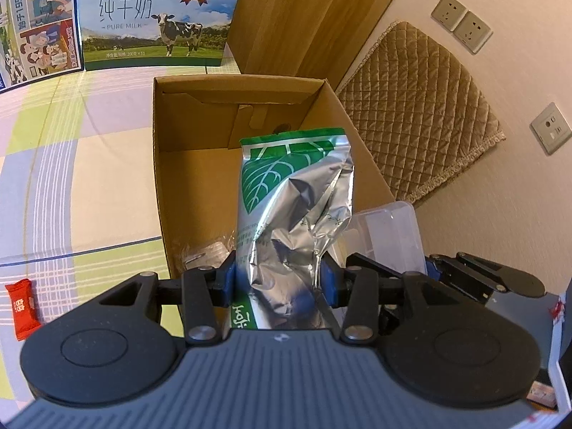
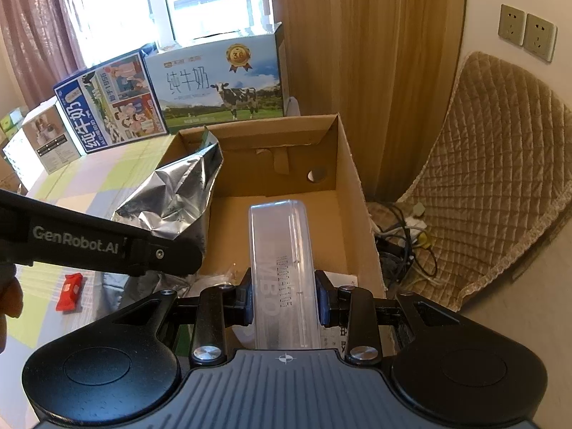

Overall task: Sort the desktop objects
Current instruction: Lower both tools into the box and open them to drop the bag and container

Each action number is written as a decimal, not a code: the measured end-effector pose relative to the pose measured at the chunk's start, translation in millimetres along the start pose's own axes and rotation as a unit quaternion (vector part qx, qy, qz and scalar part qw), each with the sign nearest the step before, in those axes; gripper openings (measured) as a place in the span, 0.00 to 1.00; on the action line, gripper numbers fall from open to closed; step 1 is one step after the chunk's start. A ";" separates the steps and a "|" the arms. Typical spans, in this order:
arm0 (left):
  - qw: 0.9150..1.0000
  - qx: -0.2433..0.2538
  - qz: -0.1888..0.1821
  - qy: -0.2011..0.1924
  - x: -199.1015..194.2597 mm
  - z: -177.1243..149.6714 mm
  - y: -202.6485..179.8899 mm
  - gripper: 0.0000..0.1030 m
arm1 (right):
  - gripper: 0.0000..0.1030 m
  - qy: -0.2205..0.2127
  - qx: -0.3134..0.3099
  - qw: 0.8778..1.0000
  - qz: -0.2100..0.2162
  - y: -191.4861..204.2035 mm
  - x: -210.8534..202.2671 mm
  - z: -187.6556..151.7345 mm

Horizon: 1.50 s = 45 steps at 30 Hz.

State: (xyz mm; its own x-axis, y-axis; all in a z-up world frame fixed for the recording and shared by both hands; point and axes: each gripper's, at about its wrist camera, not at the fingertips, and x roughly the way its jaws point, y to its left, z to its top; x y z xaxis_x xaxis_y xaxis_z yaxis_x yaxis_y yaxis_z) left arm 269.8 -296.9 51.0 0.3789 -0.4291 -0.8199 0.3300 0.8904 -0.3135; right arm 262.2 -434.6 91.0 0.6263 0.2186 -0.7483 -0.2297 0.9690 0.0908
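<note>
- Checked pastel tablecloth (image 1: 89, 178) under everything; I see two printed milk cartons (image 1: 157, 18) at the far edge.
- Open brown cardboard box (image 2: 354, 186) beside them, both my tongs over it.
- Crumpled silver foil pouch with green leaf print (image 1: 296, 196): my left gripper (image 1: 279, 279) is clamped on its lower part, pouch standing up above the box.
- Clear oblong plastic case (image 2: 282, 250): my right gripper (image 2: 284, 300) pinches it, case pointing into the box.
- Small red snack packet (image 1: 21, 304) on the cloth, left of the box.
</note>
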 end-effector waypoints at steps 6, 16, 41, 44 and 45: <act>1.000 -0.005 0.002 -0.002 12.0 6.7 4.5 0.38 | 0.28 0.003 0.002 1.000 -0.002 -2.0 7.3 3.4; 1.000 -0.023 0.005 -0.015 27.9 15.4 15.8 0.41 | 0.28 0.010 0.006 1.000 -0.004 -4.5 18.5 4.4; 0.998 -0.032 0.004 -0.059 -22.1 2.7 42.4 0.56 | 0.50 -0.009 0.041 0.999 0.019 0.8 1.8 -2.8; 0.997 -0.037 0.005 -0.061 -30.3 -5.1 48.1 0.57 | 0.52 -0.007 0.041 0.999 0.019 2.5 -8.0 -9.3; 0.997 -0.039 0.005 -0.061 -33.2 -8.3 49.9 0.57 | 0.53 -0.007 0.040 0.999 0.019 3.8 -11.2 -11.5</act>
State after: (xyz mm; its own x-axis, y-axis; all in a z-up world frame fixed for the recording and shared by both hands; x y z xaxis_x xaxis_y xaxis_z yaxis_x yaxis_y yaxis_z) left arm 266.5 -237.0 58.7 0.4867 -0.4308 -0.7600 0.2593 0.9020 -0.3452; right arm 245.7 -434.7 92.1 0.6283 0.2559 -0.7347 -0.1925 0.9661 0.1719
